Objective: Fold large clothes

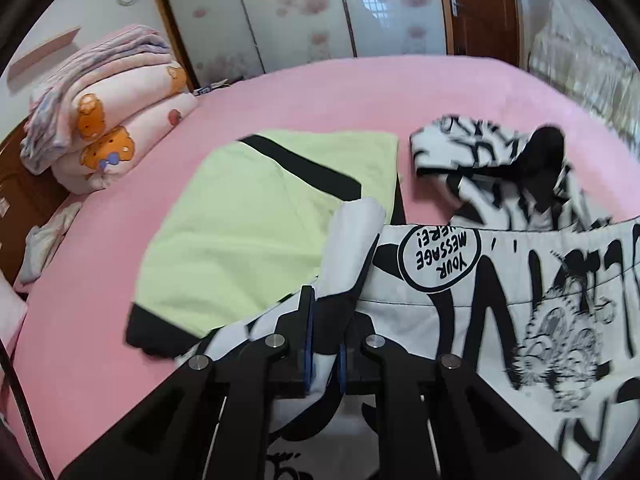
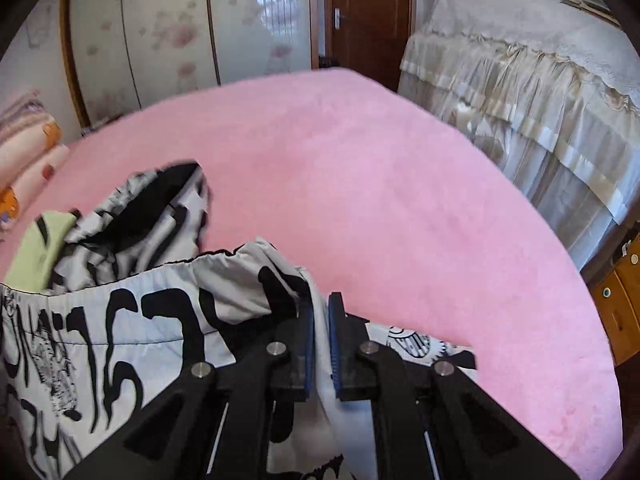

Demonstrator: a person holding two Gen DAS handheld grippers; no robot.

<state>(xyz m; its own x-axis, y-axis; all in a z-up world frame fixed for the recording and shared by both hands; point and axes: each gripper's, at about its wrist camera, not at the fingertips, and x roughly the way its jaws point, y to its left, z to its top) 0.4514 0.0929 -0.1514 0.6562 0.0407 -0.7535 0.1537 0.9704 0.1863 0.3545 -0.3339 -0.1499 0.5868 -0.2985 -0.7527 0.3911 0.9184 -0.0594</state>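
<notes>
Between both tongs I am stretching the printed garment (image 1: 460, 300); left tongs (image 1: 324, 344) and right tongs (image 2: 320, 340) are pinching its edge over the pink bed (image 2: 380, 180).

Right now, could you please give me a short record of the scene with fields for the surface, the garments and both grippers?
surface: pink fleece bed cover
held garment: black-and-white printed cloth garment, stretched between both grippers
left gripper: shut on the garment's edge
right gripper: shut on the garment's other edge
folded: pale green black-trimmed garment, lying flat
elsewhere: stacked cartoon-print quilts at the bed's far left
</notes>
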